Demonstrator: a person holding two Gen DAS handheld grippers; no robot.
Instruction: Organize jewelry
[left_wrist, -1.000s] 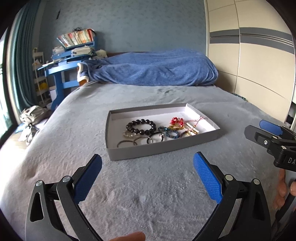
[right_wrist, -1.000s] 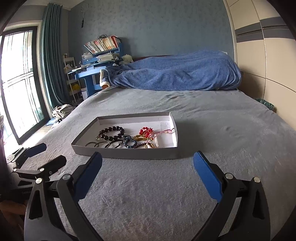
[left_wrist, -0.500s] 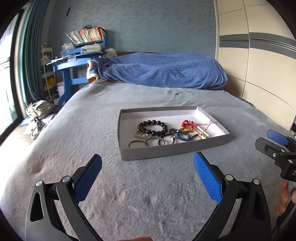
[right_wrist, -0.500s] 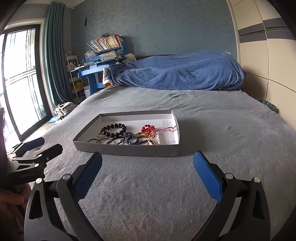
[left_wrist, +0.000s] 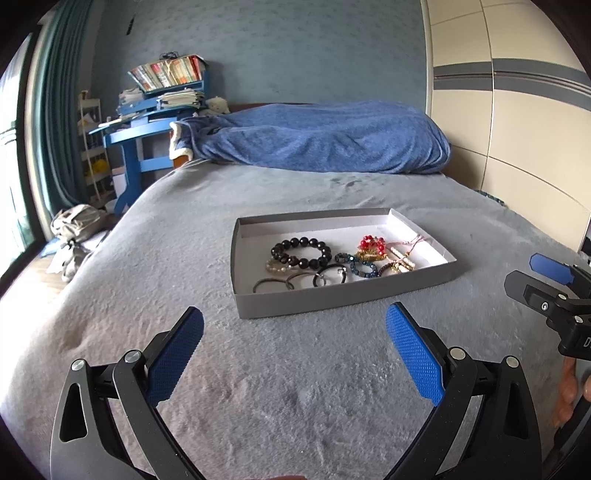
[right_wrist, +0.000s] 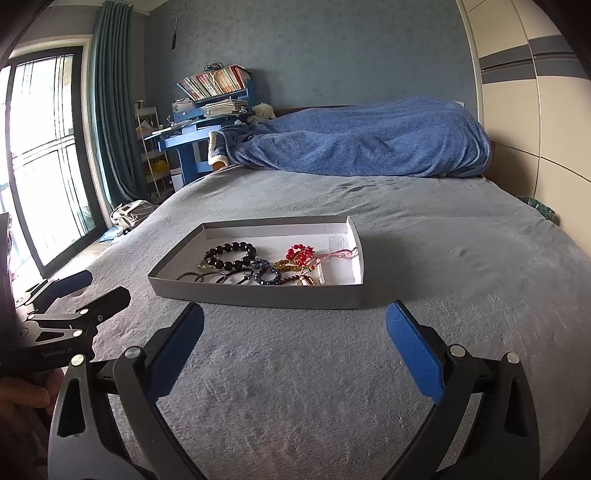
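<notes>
Left wrist view. Left gripper (left_wrist: 293, 350) hovers low over the grey bed (left_wrist: 184, 258), jaws spread wide, nothing between them. Ahead sits a shallow grey tray (left_wrist: 343, 295), and all the jewelry lies in it, bunched toward its near half. Count, as far as it can be told: one black bead bracelet (left_wrist: 301, 252), one pale bead bracelet (left_wrist: 277, 266) partly under it, three dark thin loops (left_wrist: 295, 282) along the near wall, two blue beaded rings (left_wrist: 356, 264), one red and gold cluster (left_wrist: 373, 247) with a pink cord. The right end is tangled and resists a firm count. Right gripper (left_wrist: 546, 284) shows at the edge, likewise parted and empty.

Right wrist view. Right gripper (right_wrist: 293, 350) wide, empty, short of the tray (right_wrist: 258, 293). Same pile seen from the other side; black bead bracelet (right_wrist: 231, 254) overlaps its neighbours.

Judgement: pieces gathered in the tray fit either a heap awaiting sorting or a job already collected. If sorting goes on, any piece wants lifting by a free arc, jaws narrowed first, with the tray steadied so it does not slide on the soft cover.
</notes>
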